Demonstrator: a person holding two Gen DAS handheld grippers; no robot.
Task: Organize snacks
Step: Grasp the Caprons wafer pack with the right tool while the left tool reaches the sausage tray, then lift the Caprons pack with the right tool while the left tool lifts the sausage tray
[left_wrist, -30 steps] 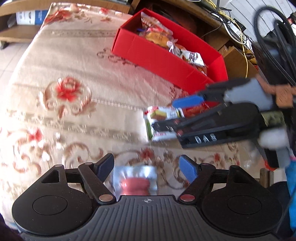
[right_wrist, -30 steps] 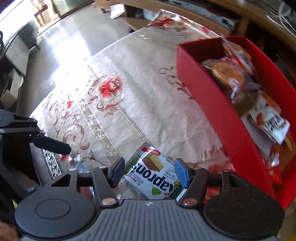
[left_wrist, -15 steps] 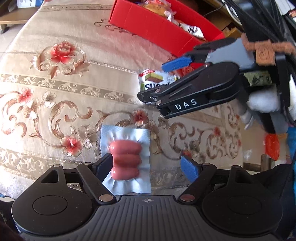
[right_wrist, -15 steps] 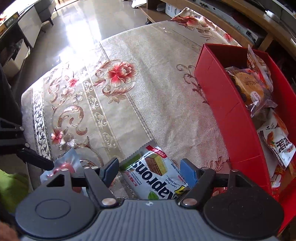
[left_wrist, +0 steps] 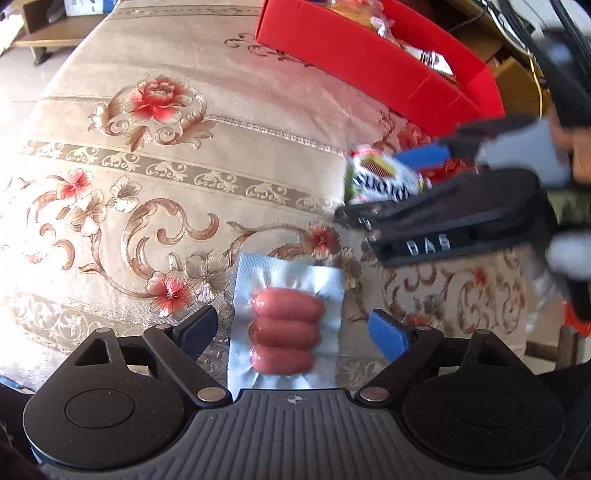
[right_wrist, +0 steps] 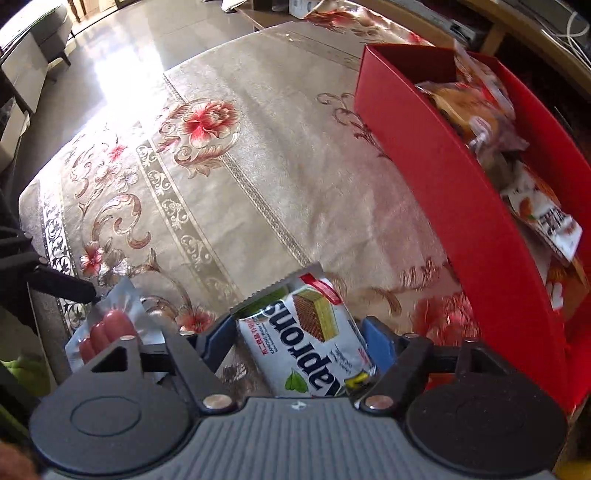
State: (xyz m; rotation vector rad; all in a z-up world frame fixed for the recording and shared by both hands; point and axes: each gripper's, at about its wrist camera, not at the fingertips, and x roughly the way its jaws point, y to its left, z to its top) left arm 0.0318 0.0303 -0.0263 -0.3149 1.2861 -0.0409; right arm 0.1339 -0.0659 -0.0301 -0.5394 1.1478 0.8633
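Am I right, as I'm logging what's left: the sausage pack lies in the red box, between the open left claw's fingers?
No. The sausage pack lies on the tablecloth, not in the red box. It does sit between the open left claw's fingers, as the left wrist view shows.

A beige tablecloth (left_wrist: pixel 229 122) woven with red flowers and brown scrolls is seen spread over the table, sunlight glaring at its left edge. A glossy tiled floor (right_wrist: pixel 122 40) is glimpsed beyond, a low wooden shelf (left_wrist: pixel 55 33) behind it. Tangled cables (left_wrist: pixel 532 48) are caught at far right.
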